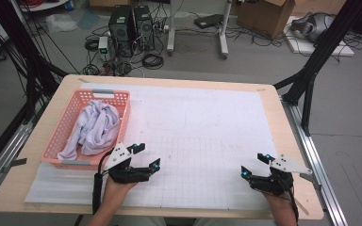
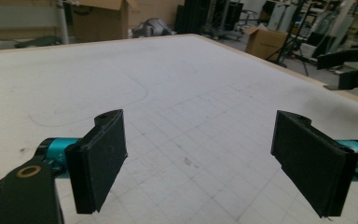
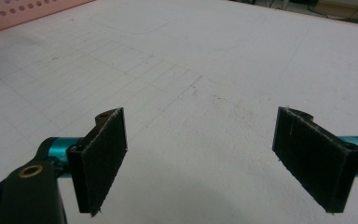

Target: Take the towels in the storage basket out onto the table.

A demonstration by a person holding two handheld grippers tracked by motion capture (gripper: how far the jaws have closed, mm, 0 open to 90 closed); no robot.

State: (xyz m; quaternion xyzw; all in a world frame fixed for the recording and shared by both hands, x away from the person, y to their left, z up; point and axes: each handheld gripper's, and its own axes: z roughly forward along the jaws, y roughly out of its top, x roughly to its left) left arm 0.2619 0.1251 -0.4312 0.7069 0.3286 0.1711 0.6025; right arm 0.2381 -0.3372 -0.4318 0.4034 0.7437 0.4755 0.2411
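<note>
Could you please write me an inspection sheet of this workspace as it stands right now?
Surface: wooden table covered by a white gridded sheet with faint pencil outlines.
Job's things: pink basket at the table's left, holding a crumpled white cloth.
Clutter: nothing seen on the sheet.
Grippers: left tool open, nothing between its jaws, beside the basket's near corner; right tool open, nothing between its jaws, near the table's right edge.
Cables: black cable trailing from the left tool; loose cables on the floor.
Surroundings: two computer towers, cardboard box, black frame struts.
</note>
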